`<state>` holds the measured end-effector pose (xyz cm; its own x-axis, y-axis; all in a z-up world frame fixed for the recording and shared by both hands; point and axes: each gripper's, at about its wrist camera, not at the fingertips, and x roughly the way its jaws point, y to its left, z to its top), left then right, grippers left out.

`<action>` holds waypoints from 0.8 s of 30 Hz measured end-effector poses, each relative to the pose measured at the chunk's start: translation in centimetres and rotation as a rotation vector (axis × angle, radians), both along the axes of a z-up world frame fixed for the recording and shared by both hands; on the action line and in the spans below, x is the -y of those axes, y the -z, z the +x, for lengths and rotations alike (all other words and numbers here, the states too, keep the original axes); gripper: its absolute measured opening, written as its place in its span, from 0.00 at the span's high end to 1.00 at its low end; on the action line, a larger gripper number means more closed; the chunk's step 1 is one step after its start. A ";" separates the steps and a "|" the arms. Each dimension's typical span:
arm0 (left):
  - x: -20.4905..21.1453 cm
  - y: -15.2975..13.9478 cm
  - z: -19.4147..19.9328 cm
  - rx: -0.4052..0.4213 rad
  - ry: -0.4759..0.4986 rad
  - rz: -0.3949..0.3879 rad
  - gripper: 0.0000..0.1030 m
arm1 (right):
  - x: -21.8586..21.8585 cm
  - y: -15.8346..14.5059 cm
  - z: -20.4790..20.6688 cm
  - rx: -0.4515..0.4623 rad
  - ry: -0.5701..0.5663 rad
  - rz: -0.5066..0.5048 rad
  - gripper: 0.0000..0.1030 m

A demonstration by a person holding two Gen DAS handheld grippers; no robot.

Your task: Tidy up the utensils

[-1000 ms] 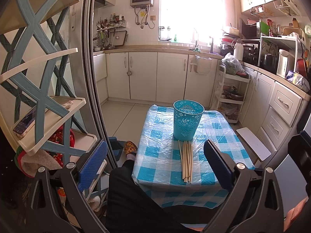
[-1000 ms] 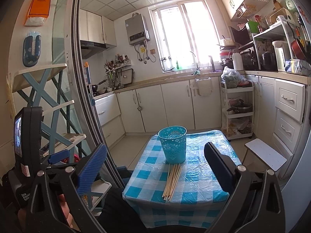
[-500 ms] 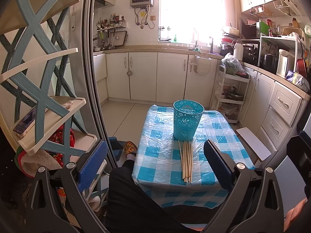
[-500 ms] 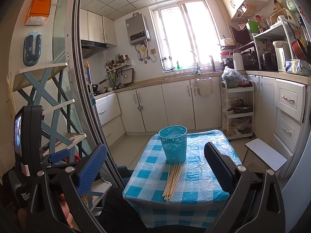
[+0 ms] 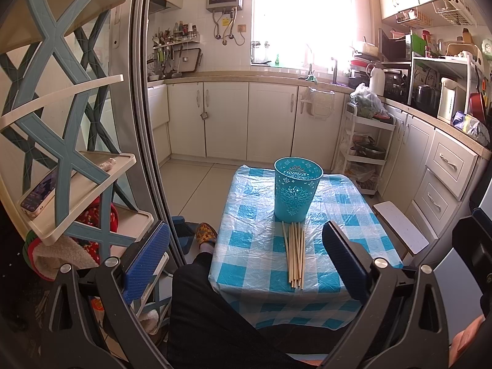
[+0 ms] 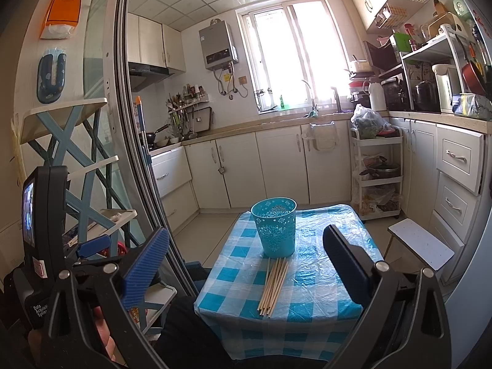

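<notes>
Against the frames of a second before, nothing has moved: both claws hang in the same place, and the chopsticks and cup lie as they did.

Left wrist view. The left claw (image 5: 246, 255) stands wide open and empty, held above the near edge of the table (image 5: 246, 258). The chopsticks (image 5: 294, 253) lie flat in a loose bundle, their far tips touching the foot of the teal cup (image 5: 296, 193), which stands upright and appears empty. To do the step well, close on a few sticks near mid-length, so that they lift level, then tip them upright over the rim of the cup.

Right wrist view. The right claw (image 6: 246, 264) is likewise spread wide, holding nothing. The chopsticks (image 6: 274, 286) point away from the cup (image 6: 275, 226) toward the near table edge (image 6: 276, 316), where their ends stop just short of the drop. Bare cloth lies on both sides of the cup; a stool (image 6: 421, 244) stands apart to its right.
</notes>
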<state>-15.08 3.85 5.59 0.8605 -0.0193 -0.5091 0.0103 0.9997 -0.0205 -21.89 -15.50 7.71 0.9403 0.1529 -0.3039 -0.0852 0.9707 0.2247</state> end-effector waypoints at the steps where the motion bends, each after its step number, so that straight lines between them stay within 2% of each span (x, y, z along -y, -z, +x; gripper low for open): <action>1: 0.0 0.0 0.0 0.001 0.000 0.000 0.07 | 0.0 0.0 0.0 0.000 0.000 -0.001 0.06; 11: 0.0 0.3 0.3 -0.006 0.006 0.001 0.07 | 0.1 0.2 0.0 0.004 0.001 0.006 0.06; 14: 0.1 0.8 1.4 -0.017 0.016 0.002 0.07 | 0.3 0.8 1.3 -0.023 0.022 -0.018 0.06; 19: -0.2 3.7 6.7 -0.151 0.060 -0.055 0.07 | 2.1 5.2 8.2 -0.207 0.037 -0.012 0.07; 24: 0.5 7.5 12.0 -0.265 0.063 -0.029 0.07 | 3.6 11.3 15.3 -0.420 0.017 -0.044 0.32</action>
